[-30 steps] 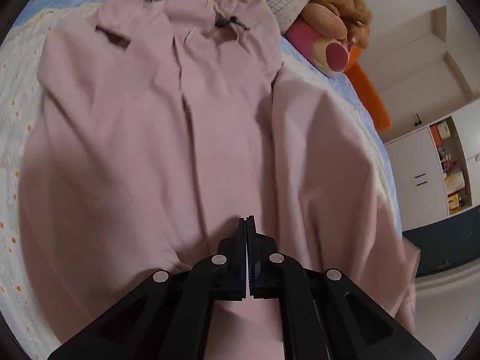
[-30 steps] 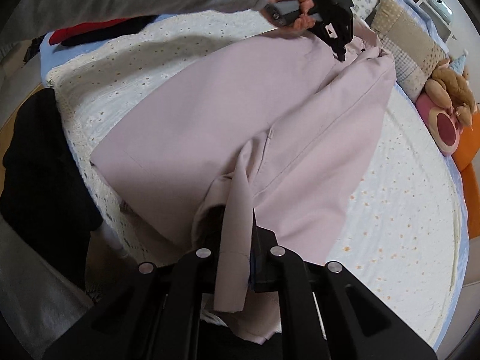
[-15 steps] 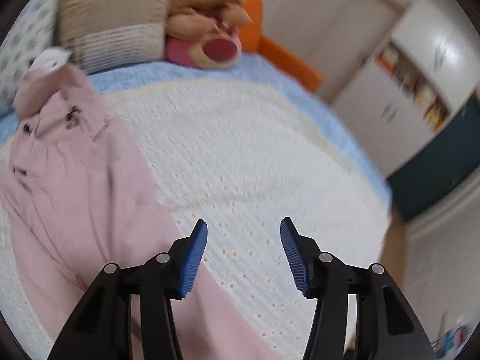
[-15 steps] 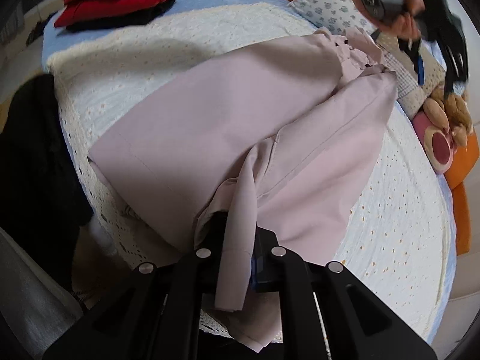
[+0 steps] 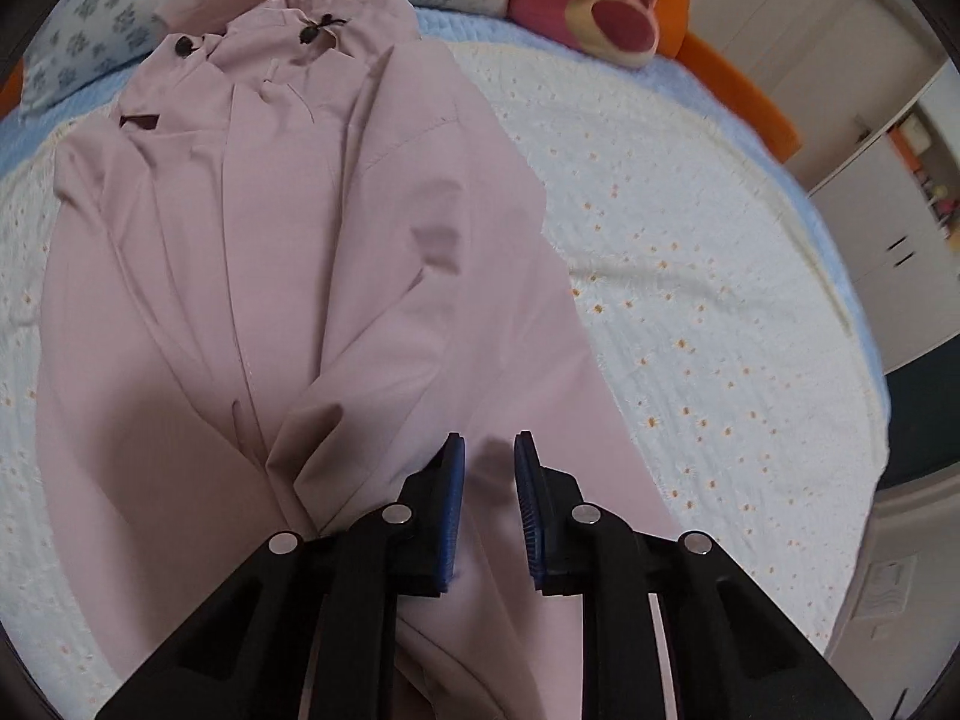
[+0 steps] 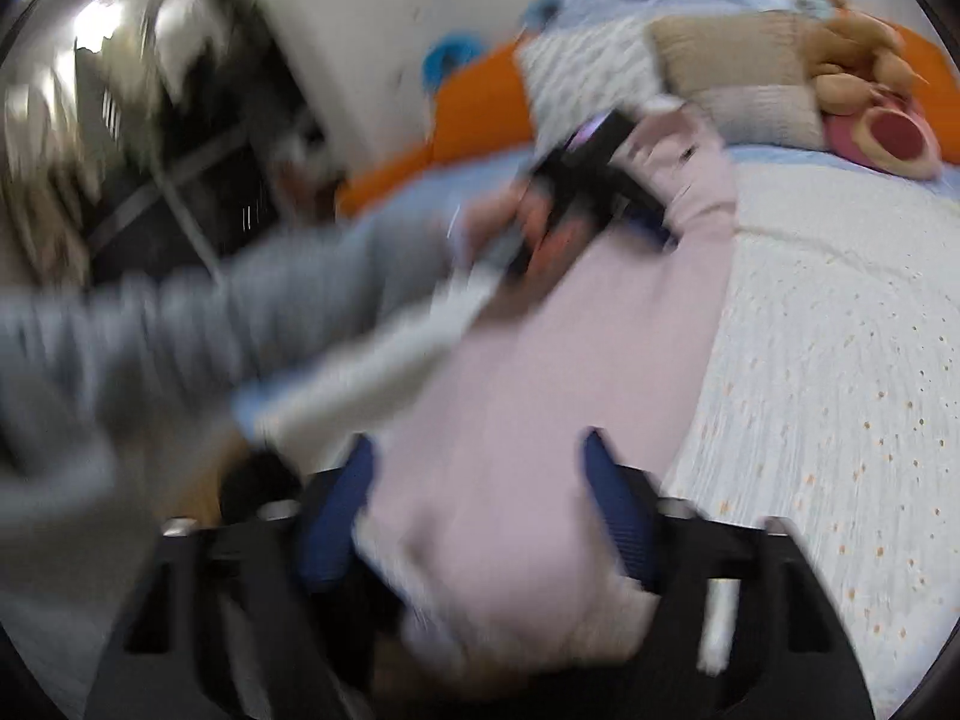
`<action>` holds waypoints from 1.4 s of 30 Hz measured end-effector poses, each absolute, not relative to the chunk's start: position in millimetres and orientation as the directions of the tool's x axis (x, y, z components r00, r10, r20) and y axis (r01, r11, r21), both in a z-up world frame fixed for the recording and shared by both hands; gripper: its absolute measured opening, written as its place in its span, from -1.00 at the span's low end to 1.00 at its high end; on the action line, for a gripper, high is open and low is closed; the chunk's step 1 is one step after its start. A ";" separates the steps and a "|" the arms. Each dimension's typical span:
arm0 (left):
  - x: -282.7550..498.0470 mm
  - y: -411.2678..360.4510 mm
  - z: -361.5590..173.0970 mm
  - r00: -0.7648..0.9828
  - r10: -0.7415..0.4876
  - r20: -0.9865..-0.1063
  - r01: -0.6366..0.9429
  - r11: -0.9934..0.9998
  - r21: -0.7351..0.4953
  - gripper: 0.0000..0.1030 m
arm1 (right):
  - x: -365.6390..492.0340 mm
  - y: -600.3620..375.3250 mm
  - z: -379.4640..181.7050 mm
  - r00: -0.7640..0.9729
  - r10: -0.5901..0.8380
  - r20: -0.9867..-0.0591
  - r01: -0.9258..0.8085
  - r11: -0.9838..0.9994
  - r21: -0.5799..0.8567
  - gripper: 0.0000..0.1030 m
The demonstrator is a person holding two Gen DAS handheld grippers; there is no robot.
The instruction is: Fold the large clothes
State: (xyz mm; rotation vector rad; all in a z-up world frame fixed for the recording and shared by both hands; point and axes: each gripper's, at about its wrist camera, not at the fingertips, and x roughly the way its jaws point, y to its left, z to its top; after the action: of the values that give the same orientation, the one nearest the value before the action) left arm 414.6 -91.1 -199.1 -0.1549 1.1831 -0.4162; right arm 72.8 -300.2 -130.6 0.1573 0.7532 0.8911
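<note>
Pink jacket [image 5: 288, 276] flat on bedspread [image 5: 720, 276], collar toward 12 o'clock, 1 side folded inward. Left gripper [image 5: 489, 480] just narrowing, nothing pinched; right gripper [image 6: 477, 510] just opening, fabric between, unpinched. Cross-folds remain.

The coat [image 5: 252, 312] lies on the bed [image 5: 690, 276], at its left side; the pillows [image 5: 102, 30] and a plush toy [image 5: 600, 6] lie behind it, at the far edge
</note>
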 end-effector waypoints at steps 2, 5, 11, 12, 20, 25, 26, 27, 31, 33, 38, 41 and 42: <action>407.5 -83.5 -206.9 0.337 -0.428 -0.838 0.220 0.902 -0.372 -0.56 | 90.6 -296.3 -136.1 0.398 0.782 -0.479 -0.642 0.610 0.463 -0.43; 399.0 -73.7 -219.9 0.401 -0.465 -0.789 0.192 0.885 -0.424 -0.56 | 104.7 -257.3 -157.4 0.298 0.799 -0.522 -0.688 0.559 0.463 -0.54; 385.0 -68.7 -224.3 0.403 -0.522 -0.752 0.184 0.851 -0.492 -0.48 | 93.2 -203.7 -205.0 0.250 0.490 -0.835 -0.776 0.617 0.130 -0.61; 383.1 -69.2 -223.1 0.392 -0.528 -0.753 0.187 0.847 -0.497 -0.38 | 92.0 -206.5 -202.1 0.275 0.450 -0.850 -0.783 0.618 0.073 -0.61; 359.6 -93.0 -227.7 0.386 -0.447 -0.807 0.281 0.890 -0.359 -0.18 | 102.0 -221.5 -215.4 0.238 0.392 -0.889 -0.747 0.659 0.090 -0.55; 366.4 -98.7 -219.8 0.381 -0.439 -0.813 0.278 0.894 -0.352 -0.18 | 101.6 -229.6 -205.8 0.271 0.435 -0.859 -0.717 0.687 0.122 -0.55; 368.1 -96.7 -212.9 0.386 -0.449 -0.806 0.265 0.891 -0.369 -0.18 | 97.0 -221.9 -200.5 0.278 0.453 -0.847 -0.710 0.691 0.136 -0.54; 367.3 -91.5 -207.0 0.395 -0.459 -0.796 0.256 0.887 -0.384 -0.15 | 95.2 -227.8 -194.0 0.287 0.470 -0.835 -0.706 0.693 0.148 -0.36; 385.1 -95.3 -169.8 0.460 -0.512 -0.725 0.285 0.859 -0.425 0.19 | 80.2 -243.7 -161.8 0.377 0.584 -0.719 -0.701 0.687 0.191 0.04; 408.5 -105.7 -161.2 0.477 -0.503 -0.721 0.285 0.864 -0.415 0.24 | 80.0 -244.9 -159.6 0.378 0.623 -0.685 -0.707 0.672 0.221 -0.03; 476.9 -125.2 -184.1 0.438 -0.391 -0.810 0.203 0.920 -0.334 0.11 | 90.8 -232.4 -181.5 0.354 0.579 -0.735 -0.703 0.683 0.199 -0.26; 504.3 -118.6 -215.2 0.397 -0.321 -0.860 0.117 0.947 -0.299 0.00 | 102.3 -233.3 -205.6 0.313 0.526 -0.791 -0.687 0.700 0.194 -0.25; 507.7 -116.5 -219.3 0.402 -0.335 -0.852 0.105 0.941 -0.321 0.00 | 104.9 -234.4 -206.4 0.293 0.550 -0.782 -0.684 0.692 0.231 -0.24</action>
State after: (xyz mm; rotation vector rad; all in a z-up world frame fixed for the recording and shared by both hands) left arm 507.7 -116.5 -219.3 -0.2298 1.1255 -0.2815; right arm 104.9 -234.4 -206.4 -0.1583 0.9710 0.8265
